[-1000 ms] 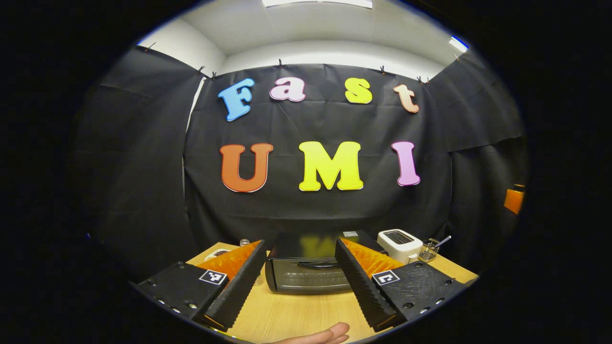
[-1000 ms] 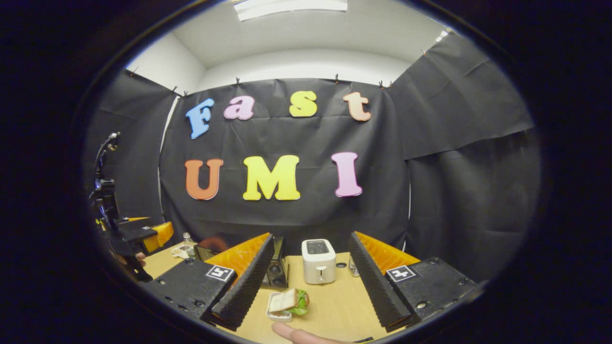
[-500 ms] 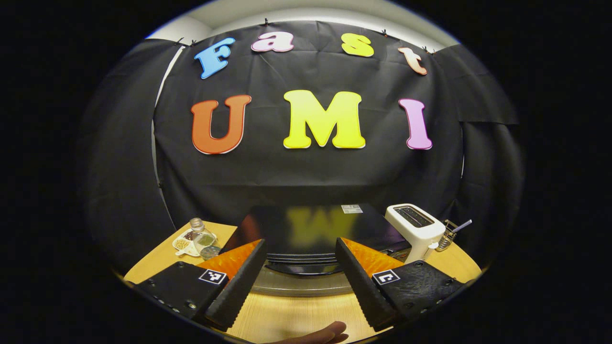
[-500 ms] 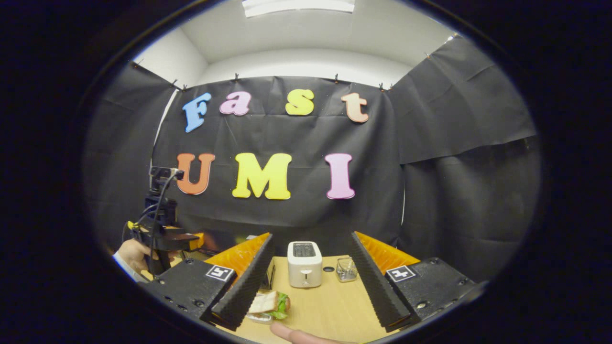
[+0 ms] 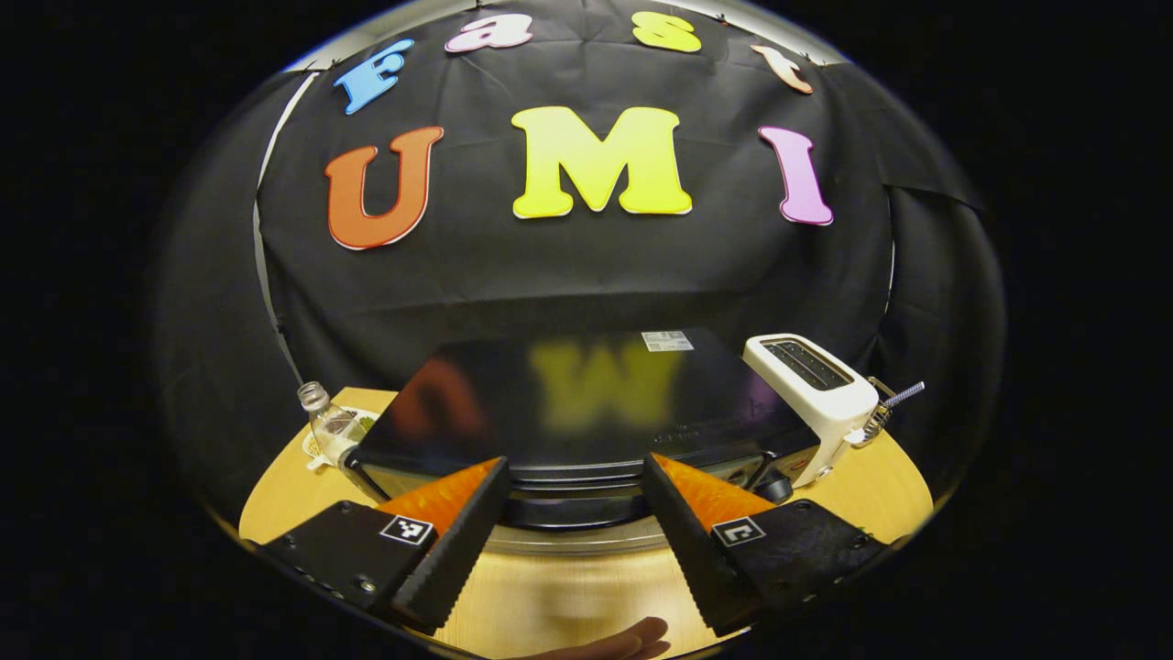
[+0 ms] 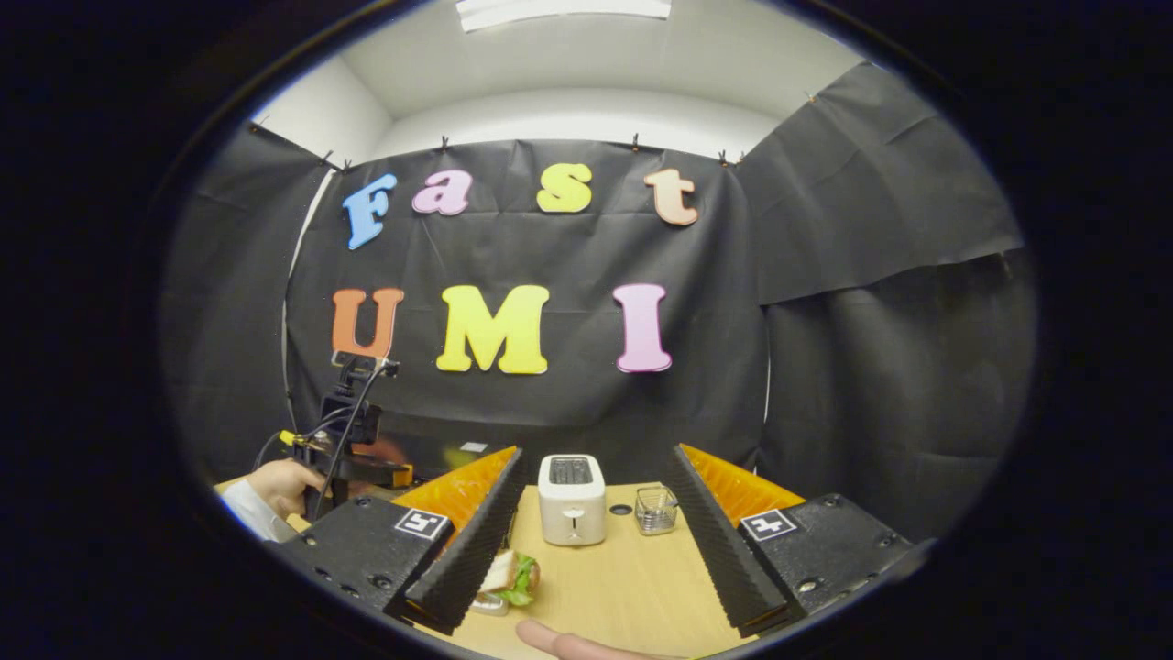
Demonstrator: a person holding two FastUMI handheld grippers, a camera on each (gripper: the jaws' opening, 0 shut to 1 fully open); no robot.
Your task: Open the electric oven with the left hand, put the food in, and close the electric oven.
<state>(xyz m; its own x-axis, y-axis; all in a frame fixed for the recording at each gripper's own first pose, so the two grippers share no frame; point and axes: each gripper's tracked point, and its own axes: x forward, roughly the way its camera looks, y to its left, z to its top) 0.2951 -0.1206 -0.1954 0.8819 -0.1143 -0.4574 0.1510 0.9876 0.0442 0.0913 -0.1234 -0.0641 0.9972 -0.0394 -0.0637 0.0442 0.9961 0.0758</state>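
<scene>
Electric oven (image 5: 568, 403) sits on the table (image 5: 568, 605), door closed, glossy black top facing us in the left gripper view. Our left tool (image 5: 573, 486) hangs just in front of its upper front edge, fingers spread wide to either side of the handle area, nothing between them. Contact with the door: we can't tell. White toaster (image 5: 811, 390) stands just right of the oven, small bottle (image 5: 325, 426) near its left corner.

Right gripper view: sandwich (image 6: 509, 577) lies on the table, partly behind the finger (image 6: 472, 550) of our right tool (image 6: 591, 541), which is spread open, empty. Toaster ahead, wire basket (image 6: 656, 511) beside it. Far left, a hand (image 6: 279, 486) holds the other tool.
</scene>
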